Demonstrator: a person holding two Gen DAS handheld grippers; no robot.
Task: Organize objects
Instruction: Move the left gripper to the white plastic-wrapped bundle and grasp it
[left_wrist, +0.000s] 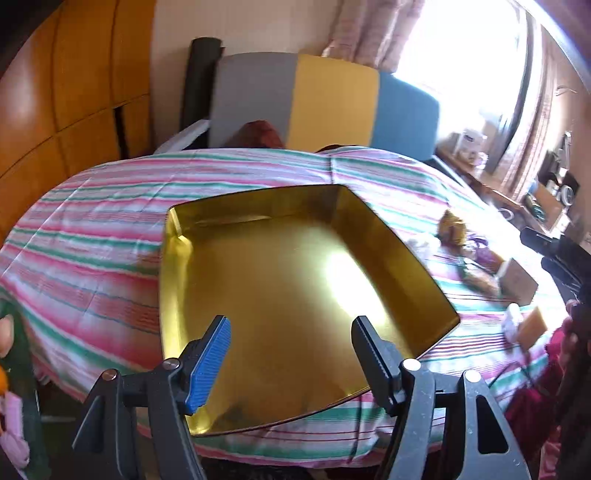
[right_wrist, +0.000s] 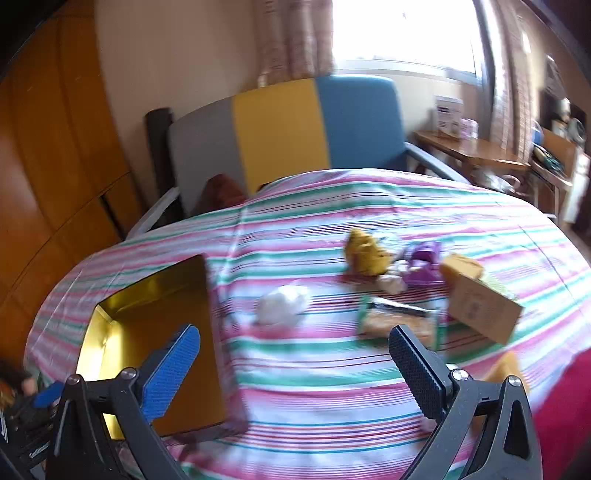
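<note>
A shallow gold metal tin (left_wrist: 236, 266) lies on the striped tablecloth, with nothing in it. My left gripper (left_wrist: 291, 339) hovers open over its near edge, holding nothing. In the right wrist view the same gold tin (right_wrist: 122, 332) is at the left. My right gripper (right_wrist: 295, 350) stands wide open above the cloth, nothing between its fingers. Beyond it lie a white crumpled wad (right_wrist: 282, 304), a snack packet (right_wrist: 399, 317), a yellow soft toy (right_wrist: 365, 253), a purple item (right_wrist: 423, 267) and a tilted cardboard box (right_wrist: 480, 302).
A striped cloth (right_wrist: 332, 387) covers the round table. A grey, yellow and blue chair (right_wrist: 280, 129) stands behind it. A wooden cabinet (left_wrist: 55, 110) is at the left, a cluttered side table (right_wrist: 476, 151) at the right. A red sleeve (right_wrist: 569, 406) shows at the right edge.
</note>
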